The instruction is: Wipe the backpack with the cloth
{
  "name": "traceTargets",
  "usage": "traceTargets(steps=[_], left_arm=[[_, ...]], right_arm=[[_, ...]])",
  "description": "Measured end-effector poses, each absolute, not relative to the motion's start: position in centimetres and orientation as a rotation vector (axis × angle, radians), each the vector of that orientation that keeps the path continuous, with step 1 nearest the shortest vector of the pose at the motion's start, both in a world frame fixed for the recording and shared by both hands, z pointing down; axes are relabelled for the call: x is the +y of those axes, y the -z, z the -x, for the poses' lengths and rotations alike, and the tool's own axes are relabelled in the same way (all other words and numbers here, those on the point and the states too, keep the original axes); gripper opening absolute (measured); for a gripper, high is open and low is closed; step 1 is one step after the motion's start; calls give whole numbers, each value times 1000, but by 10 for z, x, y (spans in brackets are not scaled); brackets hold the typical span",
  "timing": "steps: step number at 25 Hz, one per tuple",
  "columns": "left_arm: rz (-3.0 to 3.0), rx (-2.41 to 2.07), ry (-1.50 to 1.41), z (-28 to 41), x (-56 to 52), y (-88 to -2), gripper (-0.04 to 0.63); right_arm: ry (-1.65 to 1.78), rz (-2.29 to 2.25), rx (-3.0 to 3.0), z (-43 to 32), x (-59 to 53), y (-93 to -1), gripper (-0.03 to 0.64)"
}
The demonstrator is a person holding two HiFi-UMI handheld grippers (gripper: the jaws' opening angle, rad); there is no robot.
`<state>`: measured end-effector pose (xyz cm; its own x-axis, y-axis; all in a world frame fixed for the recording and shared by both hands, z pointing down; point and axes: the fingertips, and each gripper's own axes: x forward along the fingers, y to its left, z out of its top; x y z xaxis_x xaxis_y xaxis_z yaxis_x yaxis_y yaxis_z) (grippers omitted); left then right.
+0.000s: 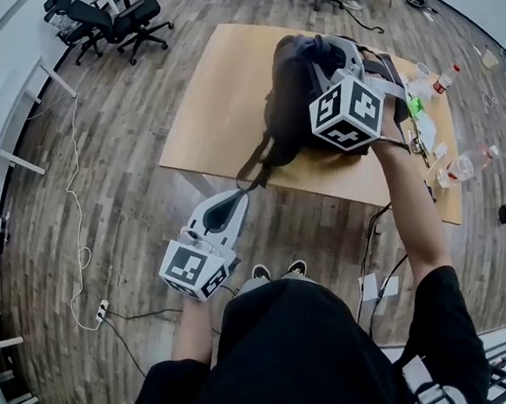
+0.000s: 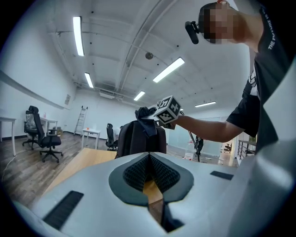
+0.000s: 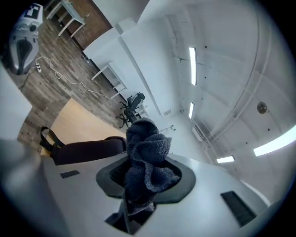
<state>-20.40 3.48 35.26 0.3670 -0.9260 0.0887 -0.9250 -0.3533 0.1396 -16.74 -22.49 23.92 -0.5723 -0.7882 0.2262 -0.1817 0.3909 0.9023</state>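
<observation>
A dark backpack stands upright on the wooden table; the left gripper view shows it too. My right gripper is raised over the backpack's top, shut on a bunched dark blue-grey cloth that bulges out between its jaws. From the left gripper view the cloth hangs at the top of the backpack. My left gripper is low, just off the table's near edge, and points level at the backpack. Its pads meet with nothing between them. One backpack strap hangs over the table edge.
Plastic bottles and small items lie along the table's right end. Black office chairs stand on the wood floor beyond the table. A white cable trails across the floor at the left, and a white desk stands by the wall.
</observation>
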Motion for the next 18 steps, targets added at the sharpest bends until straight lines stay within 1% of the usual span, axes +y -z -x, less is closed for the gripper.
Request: traceTargets(steps=[4,10,14,18], left_arm=[[-2438,-1682,45,225,50,-357,18],[-2414,-1675,45,248,63,-374,18],[-2388,-1681,28,260,68,-379,18],[-2353,-1702,-18,270,66,-389,18]], right_arm=[[1304,-892,-1909,172,-208,-261,109],[1312,-943,-1838,189,-197,-319,110],[1144,-879,-1895,192,-195,-383,109],[1100,-853,-1915,198,-192,-450,109]])
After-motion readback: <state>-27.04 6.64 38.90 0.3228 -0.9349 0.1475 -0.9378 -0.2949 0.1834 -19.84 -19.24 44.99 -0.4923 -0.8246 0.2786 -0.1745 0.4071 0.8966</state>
